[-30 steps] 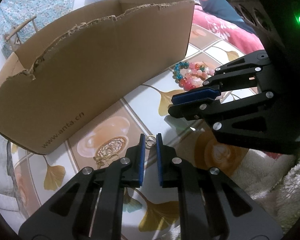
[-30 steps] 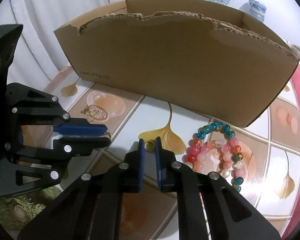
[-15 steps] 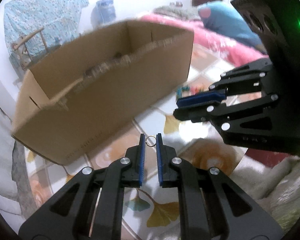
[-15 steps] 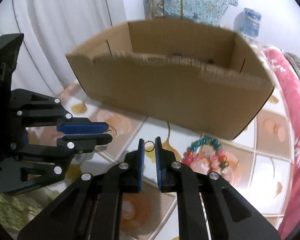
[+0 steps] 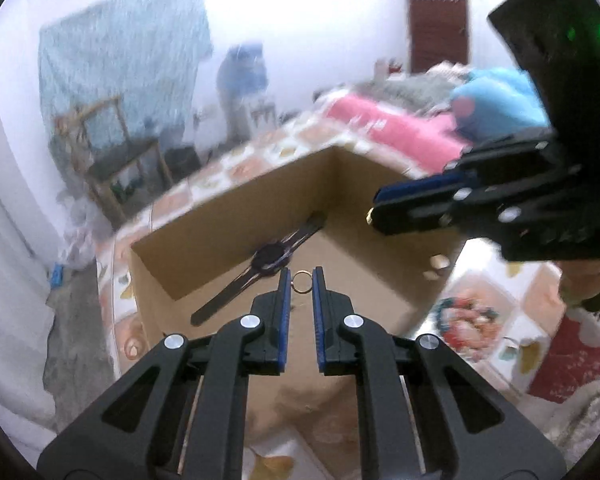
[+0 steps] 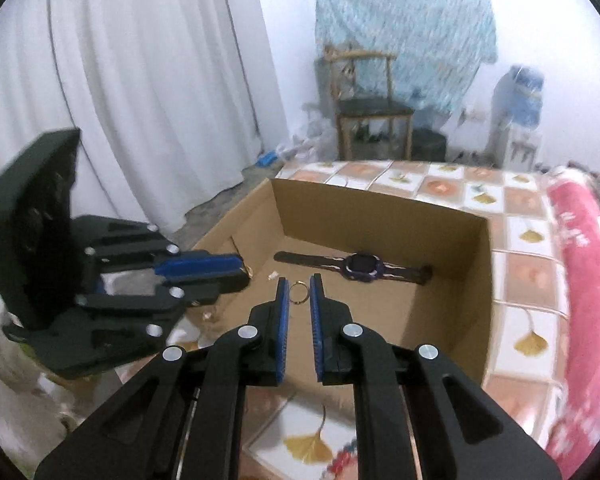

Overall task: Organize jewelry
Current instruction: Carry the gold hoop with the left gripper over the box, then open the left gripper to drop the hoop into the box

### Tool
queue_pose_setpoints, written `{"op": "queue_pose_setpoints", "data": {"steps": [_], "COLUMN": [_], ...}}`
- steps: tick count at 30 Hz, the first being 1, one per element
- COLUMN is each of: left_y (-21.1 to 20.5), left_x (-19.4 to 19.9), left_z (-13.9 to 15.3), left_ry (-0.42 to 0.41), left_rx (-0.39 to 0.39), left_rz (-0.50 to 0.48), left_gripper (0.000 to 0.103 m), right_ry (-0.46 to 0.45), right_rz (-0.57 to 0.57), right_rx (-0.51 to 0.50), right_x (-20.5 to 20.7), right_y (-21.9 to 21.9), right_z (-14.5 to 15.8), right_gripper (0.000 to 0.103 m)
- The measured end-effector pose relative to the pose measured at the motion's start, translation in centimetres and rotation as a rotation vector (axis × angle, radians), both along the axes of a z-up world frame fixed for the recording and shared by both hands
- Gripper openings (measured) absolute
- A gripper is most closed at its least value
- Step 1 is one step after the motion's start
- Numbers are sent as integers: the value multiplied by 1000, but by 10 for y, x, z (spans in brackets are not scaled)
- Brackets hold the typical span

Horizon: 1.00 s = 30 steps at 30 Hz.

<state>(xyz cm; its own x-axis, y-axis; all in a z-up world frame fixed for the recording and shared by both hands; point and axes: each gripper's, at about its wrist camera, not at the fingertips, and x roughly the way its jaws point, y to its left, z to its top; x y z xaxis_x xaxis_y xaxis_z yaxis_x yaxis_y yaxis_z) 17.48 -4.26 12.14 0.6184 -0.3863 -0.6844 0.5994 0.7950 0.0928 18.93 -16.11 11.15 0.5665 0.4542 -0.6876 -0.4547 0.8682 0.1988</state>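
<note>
Rings held above an open cardboard box (image 6: 452, 304). Left hand-held gripper (image 5: 301, 280) is clamped on a small gold ring (image 5: 301, 282), pinched between the tips of its blue pads; right hand-held gripper (image 6: 299, 286) is clamped likewise on a second ring (image 6: 299, 292). Both rings hang over the box interior, clear of its floor. Inside the box, a dark watch (image 6: 360, 269) lies flat with its strap stretched out, near the far wall. Outside the box, at its right corner in the left wrist view, a bead bracelet (image 5: 464, 316) rests on the tiled, leaf-patterned surface (image 6: 532, 276); blur makes its beads hard to separate, and it appears to be more than one strand. Beyond stand a wooden chair (image 6: 370, 108), a white curtain (image 6: 140, 80) and a pink blanket (image 6: 584, 248).
</note>
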Motion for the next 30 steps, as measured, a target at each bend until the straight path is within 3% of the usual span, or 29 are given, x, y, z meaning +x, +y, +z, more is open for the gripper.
{"op": "queue_pose_setpoints", "data": {"steps": [7, 10, 13, 17, 19, 23, 30], "left_y": [-2, -7, -9, -11, -11, -1, 11], "left_x": [89, 106, 118, 119, 119, 118, 109], "left_z": [-47, -64, -71, -74, -71, -64, -37], "left_ry": [347, 421, 476, 479, 477, 446, 359], "left_rx": [115, 178, 237, 272, 262, 231, 141], "left_rz": [3, 14, 29, 27, 39, 68, 103], "left_gripper": [10, 10, 10, 11, 19, 37, 39], "right_ry": [343, 479, 538, 558, 545, 497, 389], "right_rz": [-4, -17, -41, -61, -70, -86, -122], "right_rx": [-91, -91, -100, -97, -95, -94, -49], "right_x": [100, 129, 139, 144, 143, 145, 128], "right_y": [14, 15, 14, 11, 9, 3, -16], "right_z": [-52, -81, -97, -103, -101, -91, -50], "right_gripper": [11, 11, 11, 11, 13, 32, 34]}}
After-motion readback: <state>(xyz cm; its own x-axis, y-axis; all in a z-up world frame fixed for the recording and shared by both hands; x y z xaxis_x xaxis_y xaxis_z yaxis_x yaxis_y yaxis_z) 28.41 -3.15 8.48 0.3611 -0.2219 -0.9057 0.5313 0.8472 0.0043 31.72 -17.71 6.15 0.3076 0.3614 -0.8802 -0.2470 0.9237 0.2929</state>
